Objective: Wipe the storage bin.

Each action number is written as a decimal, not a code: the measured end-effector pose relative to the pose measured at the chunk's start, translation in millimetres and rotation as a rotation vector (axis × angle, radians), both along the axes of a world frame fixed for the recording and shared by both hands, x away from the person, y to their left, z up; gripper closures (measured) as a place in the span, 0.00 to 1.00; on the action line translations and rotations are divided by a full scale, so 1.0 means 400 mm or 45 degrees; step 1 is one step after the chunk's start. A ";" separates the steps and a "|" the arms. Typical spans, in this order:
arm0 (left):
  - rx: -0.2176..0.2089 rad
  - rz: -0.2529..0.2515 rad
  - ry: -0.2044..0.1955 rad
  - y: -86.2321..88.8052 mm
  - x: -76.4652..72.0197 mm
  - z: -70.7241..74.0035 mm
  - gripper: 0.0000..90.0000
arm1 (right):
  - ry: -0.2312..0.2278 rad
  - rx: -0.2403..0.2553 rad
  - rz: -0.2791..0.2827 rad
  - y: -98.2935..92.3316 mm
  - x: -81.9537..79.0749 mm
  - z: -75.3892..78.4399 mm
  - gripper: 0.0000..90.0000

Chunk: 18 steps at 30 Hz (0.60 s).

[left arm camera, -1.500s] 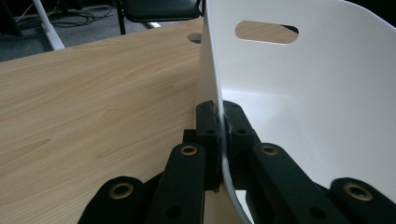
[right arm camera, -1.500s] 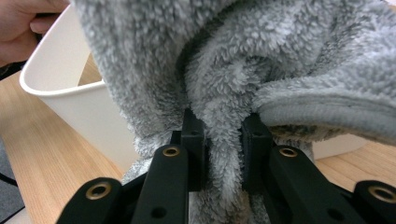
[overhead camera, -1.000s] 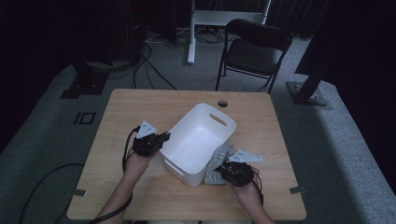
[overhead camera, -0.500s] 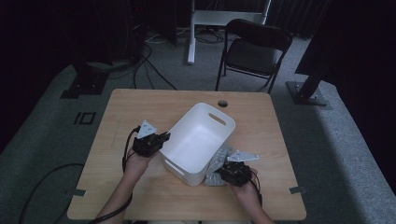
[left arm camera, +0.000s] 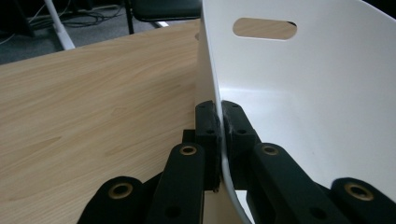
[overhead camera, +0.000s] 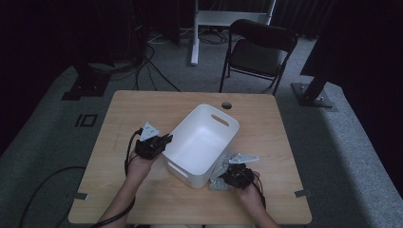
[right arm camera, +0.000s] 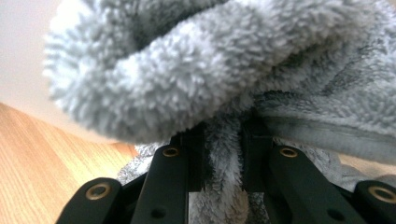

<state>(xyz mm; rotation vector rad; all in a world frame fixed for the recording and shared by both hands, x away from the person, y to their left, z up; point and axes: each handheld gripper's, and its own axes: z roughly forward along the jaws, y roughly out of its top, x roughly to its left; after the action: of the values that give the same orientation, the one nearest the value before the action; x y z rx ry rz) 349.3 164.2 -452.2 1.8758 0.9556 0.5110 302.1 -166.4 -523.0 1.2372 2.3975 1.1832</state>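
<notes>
Grippers engaged: left on the bin wall, right on the cloth.

High view: left gripper [overhead camera: 165, 141] clamps the near-left wall of the white bin [overhead camera: 202, 142], which sits mid-table [overhead camera: 142, 107]; right gripper [overhead camera: 227, 175] pinches a grey fleece cloth [overhead camera: 223, 166] lying on the table just beside the bin's right wall.
Left gripper view: both jaws are pressed against the thin white wall, one outside, one inside (handle slot visible at the far end).
Right gripper view: jaws are clenched on a fold of fleece, which bulges above them.
</notes>
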 end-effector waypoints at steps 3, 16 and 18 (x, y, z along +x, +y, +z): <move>0.007 0.010 -0.007 -0.002 -0.001 0.000 0.96 | 0.001 -0.009 0.013 -0.003 -0.004 0.008 0.84; 0.010 0.015 -0.011 -0.004 -0.002 0.000 0.96 | -0.267 0.260 0.035 -0.065 -0.073 0.194 0.84; 0.006 0.015 -0.009 -0.004 -0.002 0.000 0.96 | -0.293 0.274 0.069 -0.050 -0.092 0.211 0.84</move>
<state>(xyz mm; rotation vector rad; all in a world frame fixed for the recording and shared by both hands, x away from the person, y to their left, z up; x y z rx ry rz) 348.5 162.6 -452.3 1.8725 0.9620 0.5271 265.3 -186.2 -438.6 1.0312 2.1942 1.5427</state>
